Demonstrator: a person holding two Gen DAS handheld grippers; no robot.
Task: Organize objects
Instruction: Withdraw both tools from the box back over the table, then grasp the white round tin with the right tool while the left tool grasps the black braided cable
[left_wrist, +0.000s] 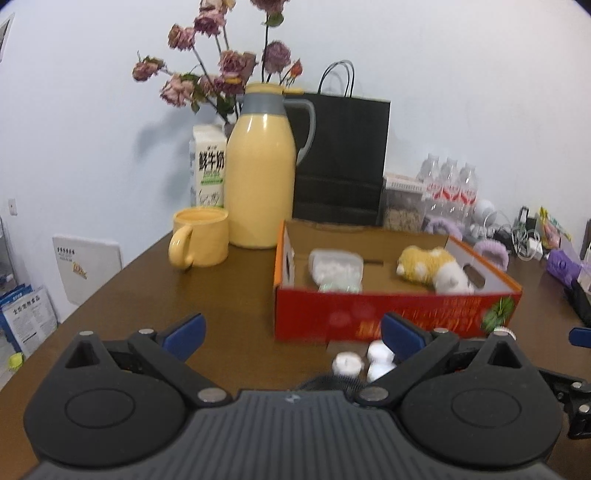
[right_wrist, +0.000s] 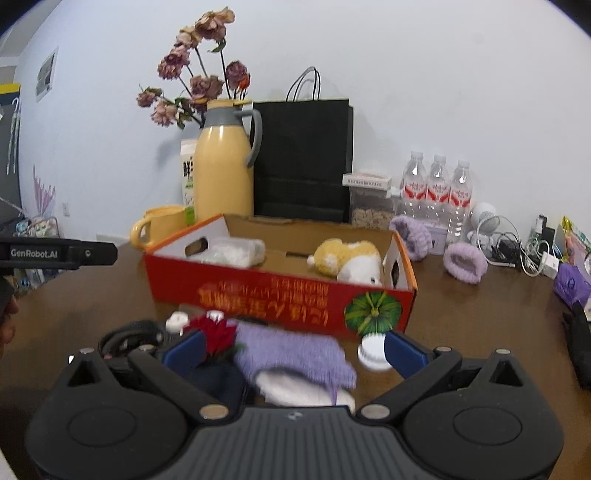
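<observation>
A red cardboard box (left_wrist: 373, 314) (right_wrist: 258, 295) stands on the brown table and holds a yellow-white plush toy (left_wrist: 432, 271) (right_wrist: 349, 260) and a clear pack of white items (left_wrist: 336, 271) (right_wrist: 232, 251). My left gripper (left_wrist: 291, 334) is open and empty in front of the box, with small white candles (left_wrist: 364, 362) by its right finger. My right gripper (right_wrist: 293, 349) is open above a purple knitted cloth (right_wrist: 295, 356), a red knitted flower (right_wrist: 216, 332) and a white round piece (right_wrist: 373, 350); nothing is gripped.
Behind the box stand a yellow jug (left_wrist: 260, 173), yellow mug (left_wrist: 199, 236), milk carton (left_wrist: 207, 166), dried flowers (left_wrist: 218, 74) and a black paper bag (left_wrist: 341, 158). Water bottles (right_wrist: 437, 188), purple cuffs (right_wrist: 461, 262) and cables (right_wrist: 513, 247) lie at the right. The other gripper (right_wrist: 55, 253) shows at left.
</observation>
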